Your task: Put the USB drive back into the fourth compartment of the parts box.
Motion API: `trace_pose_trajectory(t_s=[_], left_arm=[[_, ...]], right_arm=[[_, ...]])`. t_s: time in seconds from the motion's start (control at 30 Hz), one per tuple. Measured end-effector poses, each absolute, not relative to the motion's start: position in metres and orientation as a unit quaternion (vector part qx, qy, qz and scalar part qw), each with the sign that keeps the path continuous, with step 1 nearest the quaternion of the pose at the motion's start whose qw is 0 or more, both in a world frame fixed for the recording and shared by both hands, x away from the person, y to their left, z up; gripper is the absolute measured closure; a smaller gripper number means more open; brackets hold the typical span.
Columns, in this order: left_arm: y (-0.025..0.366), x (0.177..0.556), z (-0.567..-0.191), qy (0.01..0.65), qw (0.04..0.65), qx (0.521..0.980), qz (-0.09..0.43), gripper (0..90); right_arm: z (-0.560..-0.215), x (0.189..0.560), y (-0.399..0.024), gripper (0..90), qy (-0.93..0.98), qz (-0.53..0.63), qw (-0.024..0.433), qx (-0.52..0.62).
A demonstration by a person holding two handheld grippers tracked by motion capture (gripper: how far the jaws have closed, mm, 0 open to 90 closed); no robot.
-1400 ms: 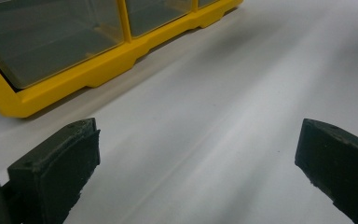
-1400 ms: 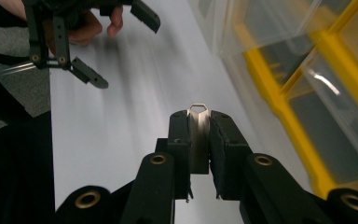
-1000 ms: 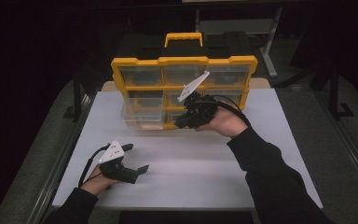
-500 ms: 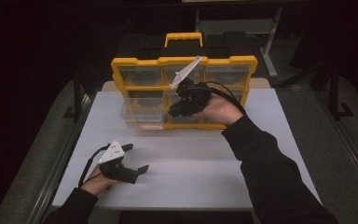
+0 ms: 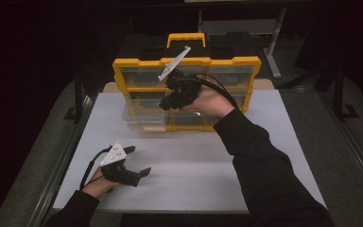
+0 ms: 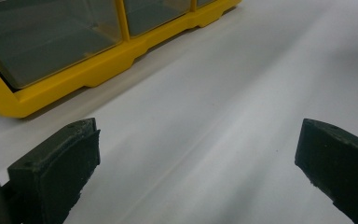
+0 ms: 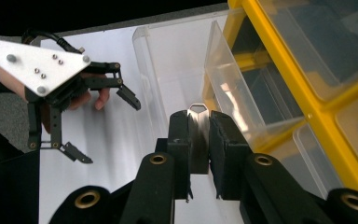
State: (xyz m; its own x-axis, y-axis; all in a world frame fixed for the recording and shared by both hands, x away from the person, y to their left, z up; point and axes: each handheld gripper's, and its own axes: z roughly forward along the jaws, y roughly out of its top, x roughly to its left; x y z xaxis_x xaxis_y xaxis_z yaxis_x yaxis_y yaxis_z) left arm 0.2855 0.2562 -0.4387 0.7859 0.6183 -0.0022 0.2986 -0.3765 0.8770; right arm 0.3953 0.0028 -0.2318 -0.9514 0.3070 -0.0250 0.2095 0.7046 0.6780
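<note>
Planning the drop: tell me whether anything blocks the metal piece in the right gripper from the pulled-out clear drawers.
Nothing visible does. The right gripper is shut on the metal piece, and the clear drawers stand open just ahead of it.

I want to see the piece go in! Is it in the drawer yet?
Not yet. One clear drawer of the yellow organizer is already pulled out. The right gripper is shut on a small metal piece above it. The left gripper waits open on the table. Dropping it in looks left.
</note>
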Motion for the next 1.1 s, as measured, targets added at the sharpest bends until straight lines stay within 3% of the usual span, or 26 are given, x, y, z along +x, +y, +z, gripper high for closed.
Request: trace_pose_trajectory(t_s=[0.9, 1.1], left_arm=[[0.255, 0.285, -0.439, 0.278, 0.479, 0.816, 0.165, 0.0], [0.255, 0.285, -0.44, 0.278, 0.479, 0.816, 0.165, 0.0]], right_arm=[[-0.263, 0.416, 0.042, 74.7, 0.932, 0.325, 0.055, 0.148], [-0.261, 0.415, 0.04, 82.9, 0.931, 0.328, 0.055, 0.147]])
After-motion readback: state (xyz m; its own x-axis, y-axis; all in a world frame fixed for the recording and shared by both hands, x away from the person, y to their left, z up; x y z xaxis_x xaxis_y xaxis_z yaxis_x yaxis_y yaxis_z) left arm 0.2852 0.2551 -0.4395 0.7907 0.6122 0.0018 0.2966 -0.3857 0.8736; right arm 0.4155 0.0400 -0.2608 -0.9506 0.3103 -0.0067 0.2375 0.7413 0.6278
